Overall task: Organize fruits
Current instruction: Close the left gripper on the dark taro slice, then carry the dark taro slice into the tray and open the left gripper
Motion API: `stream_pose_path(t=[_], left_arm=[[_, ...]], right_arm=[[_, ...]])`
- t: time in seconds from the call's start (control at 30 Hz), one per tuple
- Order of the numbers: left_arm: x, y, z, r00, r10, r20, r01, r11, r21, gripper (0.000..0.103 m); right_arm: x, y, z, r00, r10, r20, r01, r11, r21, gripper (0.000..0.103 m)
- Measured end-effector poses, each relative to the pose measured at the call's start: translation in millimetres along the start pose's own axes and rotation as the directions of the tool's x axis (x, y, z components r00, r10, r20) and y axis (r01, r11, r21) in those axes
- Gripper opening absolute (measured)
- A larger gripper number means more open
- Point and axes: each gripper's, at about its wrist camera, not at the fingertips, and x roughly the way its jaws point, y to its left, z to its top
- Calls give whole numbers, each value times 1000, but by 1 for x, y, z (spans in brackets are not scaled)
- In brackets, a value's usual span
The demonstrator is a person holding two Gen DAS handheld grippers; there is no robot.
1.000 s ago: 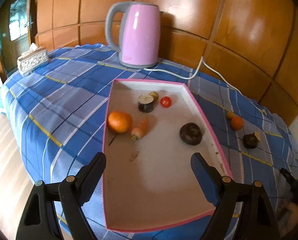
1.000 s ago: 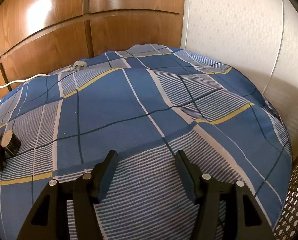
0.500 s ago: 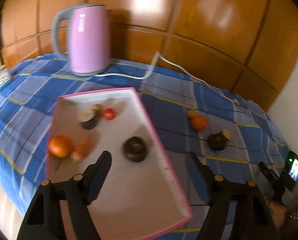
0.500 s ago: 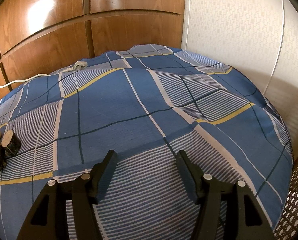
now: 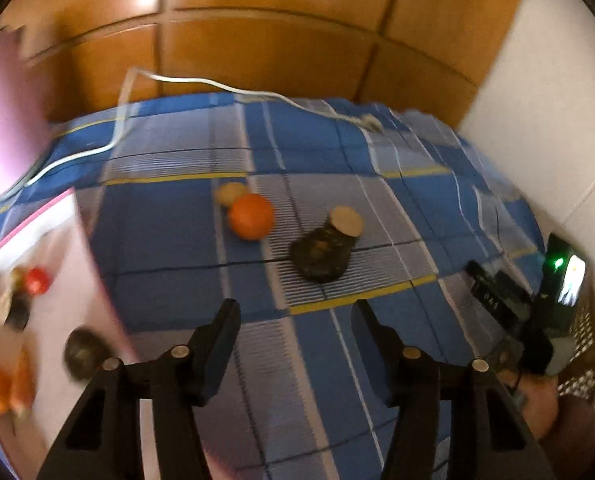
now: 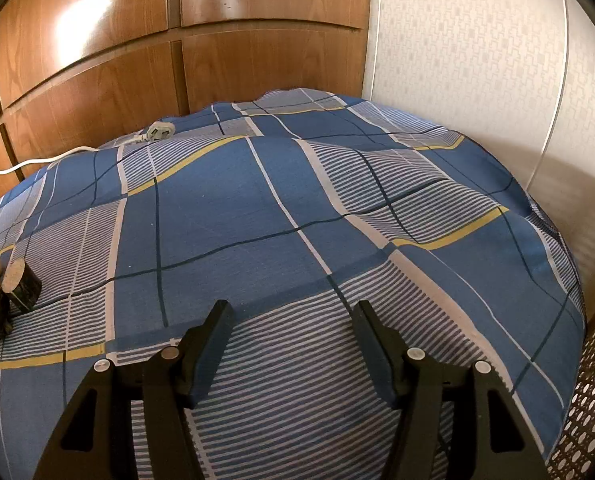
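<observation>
Left wrist view: the left gripper (image 5: pixel 295 320), jaws wide and empty, is swinging off the tray (image 5: pixel 37 224) toward the orange (image 5: pixel 251 216) at 12 o'clock, likely the next pick. Right wrist view: the right gripper (image 6: pixel 289 320) is hovering unmoved, jaws wide, empty; the fruits are lying at 9 o'clock.

Both grippers, left (image 5: pixel 295 320) and right (image 6: pixel 291 320), are built from matte black plastic, silver screws dotted along each finger.

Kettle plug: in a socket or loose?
Loose. The kettle plug lies on the blue plaid cloth with its white cord trailing; no socket is visible.
</observation>
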Motion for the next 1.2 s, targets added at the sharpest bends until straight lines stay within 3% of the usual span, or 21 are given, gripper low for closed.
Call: stream_pose_path(t=[0.1, 0.17, 0.3, 0.43, 0.53, 0.57, 0.8, 1.2], left_arm=[[16, -10, 8, 1000, -12, -26, 13, 998, 68, 63], [29, -14, 16, 998, -27, -49, 32, 995, 93, 73], [51, -14, 30, 997, -20, -71, 29, 992, 120, 73], [73, -16, 37, 994, -24, -103, 40, 988, 151, 71], [90, -15, 36, 989, -18, -148, 40, 989, 144, 55], [89, -15, 37, 990, -10, -138, 30, 989, 146, 51], [73, -13, 22, 991, -56, -119, 65, 995, 81, 51], [15, -11, -38, 996, -74, -43, 71, 995, -64, 51]], right_arm=[[0, 0, 0, 1000, 1, 0, -1, 1000, 1, 64], [0, 0, 0, 1000, 0, 0, 0, 1000, 0, 64], [0, 0, 0, 1000, 0, 0, 0, 1000, 0, 64], [0, 1, 0, 1000, 1, 1, -1, 1000, 0, 64], [1, 1, 1, 1000, 1, 1, -1, 1000, 0, 65], [0, 1, 0, 1000, 1, 1, -1, 1000, 0, 65], [1, 2, 1, 1000, -1, 3, 1, 1000, -3, 65], [2, 2, 1, 1000, 1, 6, -1, 1000, -3, 65]])
